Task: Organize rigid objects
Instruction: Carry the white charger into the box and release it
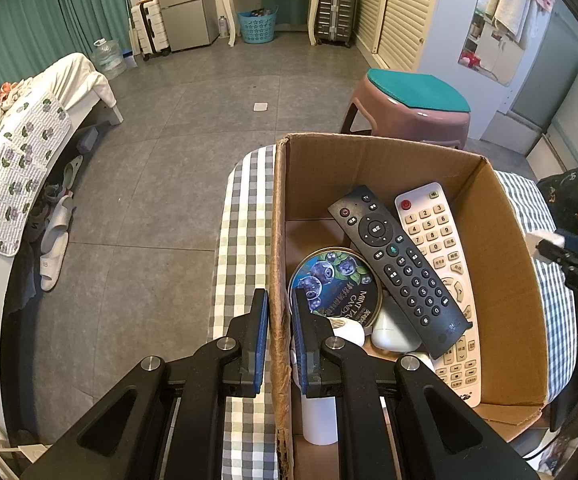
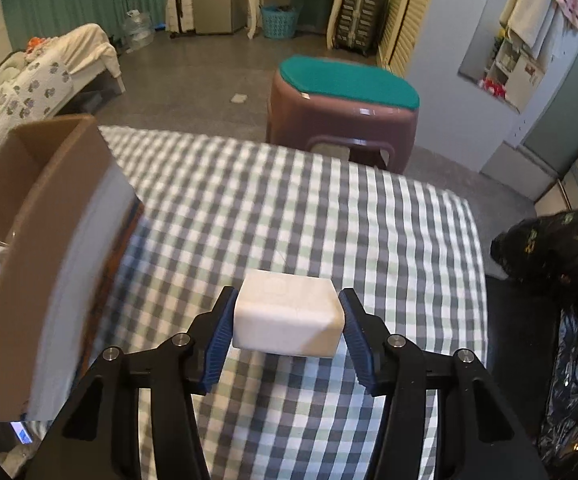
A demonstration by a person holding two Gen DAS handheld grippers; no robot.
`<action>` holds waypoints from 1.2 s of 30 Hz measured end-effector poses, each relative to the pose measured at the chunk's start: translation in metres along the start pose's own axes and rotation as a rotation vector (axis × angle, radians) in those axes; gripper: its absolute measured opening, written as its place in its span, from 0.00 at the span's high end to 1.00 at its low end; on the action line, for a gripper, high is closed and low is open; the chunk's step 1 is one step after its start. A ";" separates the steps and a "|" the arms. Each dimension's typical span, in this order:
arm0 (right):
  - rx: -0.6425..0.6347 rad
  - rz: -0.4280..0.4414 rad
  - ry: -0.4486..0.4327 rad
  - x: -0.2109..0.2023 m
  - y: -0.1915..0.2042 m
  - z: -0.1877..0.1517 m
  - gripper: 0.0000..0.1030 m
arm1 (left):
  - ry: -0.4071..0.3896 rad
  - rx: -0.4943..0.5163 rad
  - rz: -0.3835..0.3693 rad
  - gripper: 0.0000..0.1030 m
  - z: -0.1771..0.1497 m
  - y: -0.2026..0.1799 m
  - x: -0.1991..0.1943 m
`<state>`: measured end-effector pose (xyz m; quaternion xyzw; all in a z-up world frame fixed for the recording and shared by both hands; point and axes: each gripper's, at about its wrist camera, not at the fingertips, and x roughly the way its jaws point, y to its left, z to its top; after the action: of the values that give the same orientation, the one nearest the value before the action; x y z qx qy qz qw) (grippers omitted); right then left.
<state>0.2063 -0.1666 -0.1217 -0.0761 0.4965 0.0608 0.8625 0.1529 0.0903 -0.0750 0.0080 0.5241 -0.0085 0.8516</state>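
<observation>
Over checked cloth (image 2: 289, 208), right fingers (image 2: 214, 350) pinch a white block (image 2: 287, 320); left fingers (image 1: 260, 332) clamp the box wall (image 1: 278, 280)

Between the left gripper's (image 1: 279, 332) fingers stands the wall of a cardboard box (image 1: 501, 248), raw brown corrugated board, matt, its cut edge rough and frayed. The fingers are matt black plastic with ribbed blue pads and bright metal pivot pins. Beyond them lies a candy tin (image 1: 335, 282) with a glossy printed lid, a black remote (image 1: 399, 266) of matt plastic with rubbery-looking keys, and a white remote (image 1: 443, 268) of smooth plastic. Between the right gripper's (image 2: 287, 326) fingers sits a white block (image 2: 289, 316), matt and faintly grainy, possibly foam or soap. Under it the tabletop (image 2: 329, 208) wears woven checked cloth.
</observation>
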 end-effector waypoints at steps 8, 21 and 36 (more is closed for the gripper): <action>-0.070 0.040 -0.124 -0.055 0.032 0.019 0.50 | -0.002 -0.001 -0.007 0.88 0.001 0.000 0.000; -0.268 0.222 -0.285 -0.117 0.134 0.026 0.50 | -0.003 -0.002 -0.010 0.88 0.001 0.000 0.000; -0.479 0.186 -0.193 -0.050 0.224 -0.009 0.50 | -0.006 -0.004 -0.018 0.88 0.004 -0.002 0.000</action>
<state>0.1332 0.0496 -0.0991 -0.2259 0.3885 0.2623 0.8539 0.1564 0.0881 -0.0736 0.0014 0.5218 -0.0152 0.8529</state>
